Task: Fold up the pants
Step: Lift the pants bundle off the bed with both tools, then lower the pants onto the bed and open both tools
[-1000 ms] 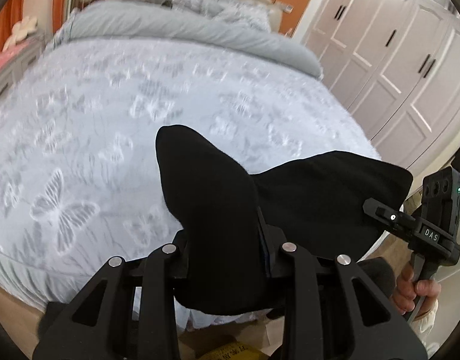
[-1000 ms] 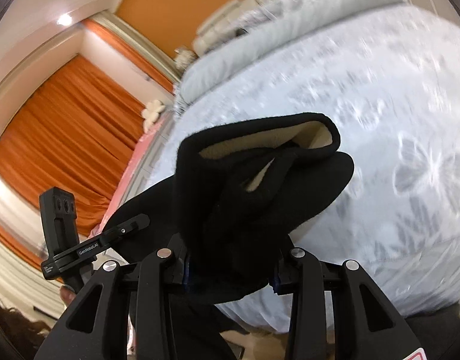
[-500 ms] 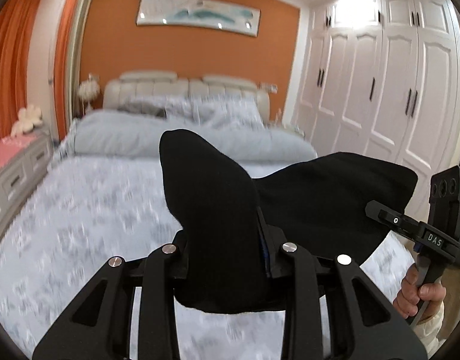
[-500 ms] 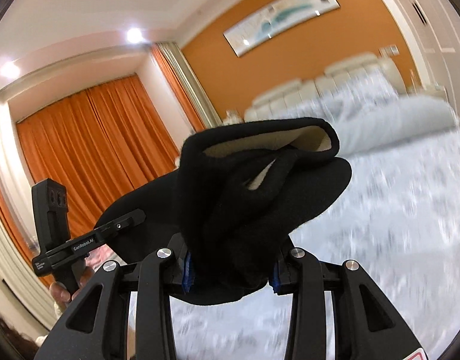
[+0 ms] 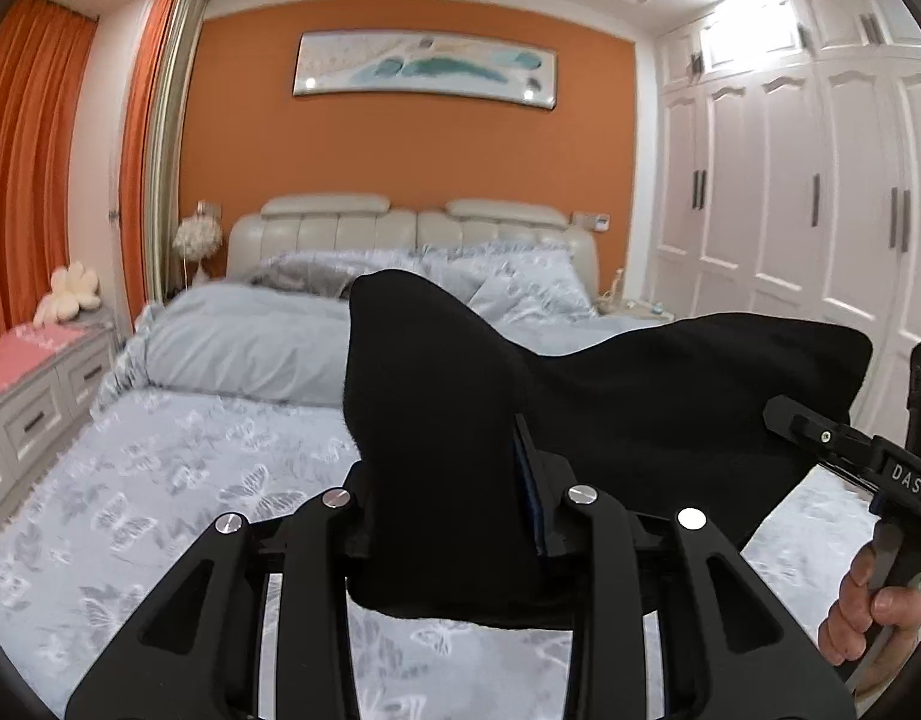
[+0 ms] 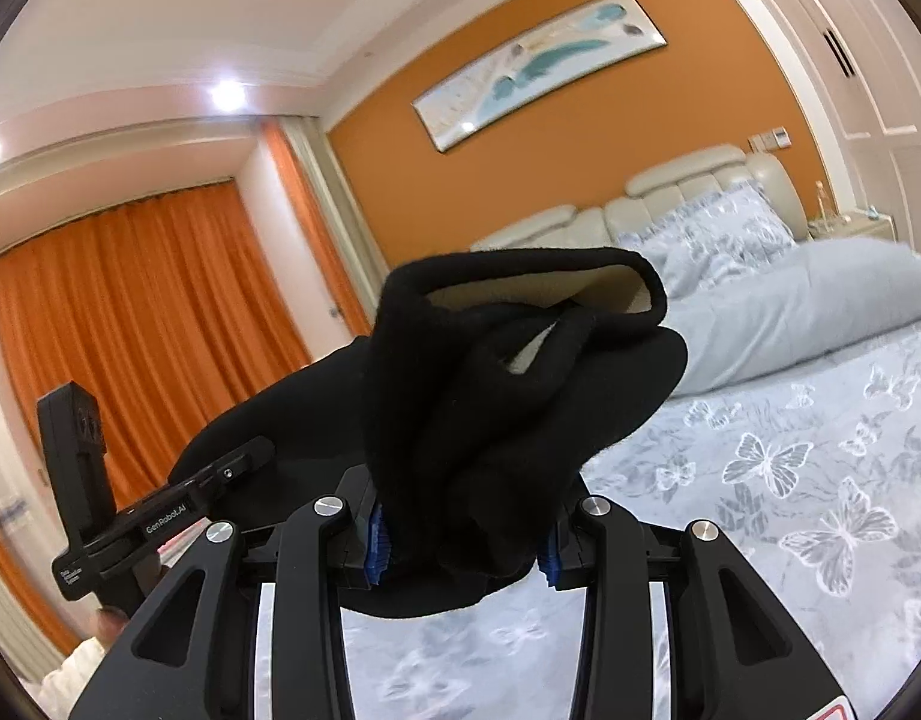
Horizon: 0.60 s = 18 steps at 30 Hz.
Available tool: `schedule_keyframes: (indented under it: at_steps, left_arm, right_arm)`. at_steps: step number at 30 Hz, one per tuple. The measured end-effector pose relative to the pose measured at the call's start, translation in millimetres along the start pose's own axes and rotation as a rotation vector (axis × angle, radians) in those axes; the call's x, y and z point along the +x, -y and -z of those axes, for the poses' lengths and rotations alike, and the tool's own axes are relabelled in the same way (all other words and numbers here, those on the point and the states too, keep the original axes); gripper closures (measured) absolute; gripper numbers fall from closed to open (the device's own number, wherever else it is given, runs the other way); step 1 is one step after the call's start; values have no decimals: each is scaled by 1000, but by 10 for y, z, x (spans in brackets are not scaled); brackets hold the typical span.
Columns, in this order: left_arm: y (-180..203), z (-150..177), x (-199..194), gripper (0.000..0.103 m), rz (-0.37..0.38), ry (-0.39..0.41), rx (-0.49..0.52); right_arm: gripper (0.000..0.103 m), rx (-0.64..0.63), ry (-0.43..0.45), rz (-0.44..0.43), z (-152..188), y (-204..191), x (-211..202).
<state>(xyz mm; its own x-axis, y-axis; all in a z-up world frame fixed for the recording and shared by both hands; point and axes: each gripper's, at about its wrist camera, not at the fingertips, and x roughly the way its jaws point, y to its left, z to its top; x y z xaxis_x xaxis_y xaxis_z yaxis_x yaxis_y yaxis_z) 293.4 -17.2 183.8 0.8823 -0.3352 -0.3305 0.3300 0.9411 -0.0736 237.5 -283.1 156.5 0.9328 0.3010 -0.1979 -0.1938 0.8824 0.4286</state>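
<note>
The black pants (image 5: pixel 670 408) with a cream fleece lining (image 6: pixel 532 294) hang in the air between both grippers, above the bed. My left gripper (image 5: pixel 460 516) is shut on one bunched edge of the pants (image 5: pixel 430 420). My right gripper (image 6: pixel 463 534) is shut on the other bunched edge (image 6: pixel 508 396), where the lining shows. The right gripper's body (image 5: pixel 880 480) shows at the right of the left wrist view; the left gripper's body (image 6: pixel 130 516) shows at the left of the right wrist view. The fingertips are hidden by cloth.
A bed with a light blue butterfly-print cover (image 5: pixel 160 510) lies below and ahead, with a rolled duvet (image 5: pixel 244 348) and pillows at the headboard. White wardrobes (image 5: pixel 790 192) stand right. A drawer unit (image 5: pixel 34 396) and orange curtains (image 6: pixel 130 312) are left.
Both grippers have lifted and tilted up with the pants: the views swung from looking down on the bed cover to looking level at the headboard and wall. The grips have not changed.
</note>
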Motion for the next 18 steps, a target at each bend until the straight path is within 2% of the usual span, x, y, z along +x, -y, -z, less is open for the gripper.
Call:
schedule_keyframes:
  at_steps: [4, 6, 9, 10, 11, 12, 13, 14, 15, 17, 18]
  left_arm:
    - [-95, 485, 859, 71, -34, -57, 15]
    - [-155, 860, 1303, 71, -57, -120, 22]
    - [-339, 1547, 1932, 69, -67, -307, -38]
    - [-396, 1778, 2099, 66, -69, -383, -54]
    - [-472, 2068, 2229, 55, -102, -469, -70]
    - [-534, 2195, 2191, 50, -109, -457, -88]
    - [-596, 2242, 2065, 33, -103, -408, -113]
    - [-664, 2222, 1911, 10, -153, -394, -121]
    - [-721, 2173, 1784, 8, -205, -389, -118]
    - [-832, 1954, 1462, 8, -206, -338, -124]
    - [-859, 1827, 1352, 8, -198, -318, -124]
  right_arm:
    - [67, 58, -76, 39, 400, 573, 674]
    - [66, 98, -137, 67, 695, 842, 969]
    - [61, 172, -315, 139, 1340, 1342, 1462]
    - [50, 208, -435, 176, 1635, 1540, 1645]
    - [40, 243, -521, 206, 1864, 1678, 1721]
    - [41, 277, -519, 172, 1959, 1755, 1688]
    - [36, 287, -472, 144, 1958, 1772, 1509]
    - [32, 274, -477, 180, 1912, 1748, 1388]
    - [31, 249, -479, 243, 1851, 1719, 1273]
    - [38, 173, -400, 314, 1623, 1535, 923]
    - [58, 141, -368, 315, 1520, 1430, 826]
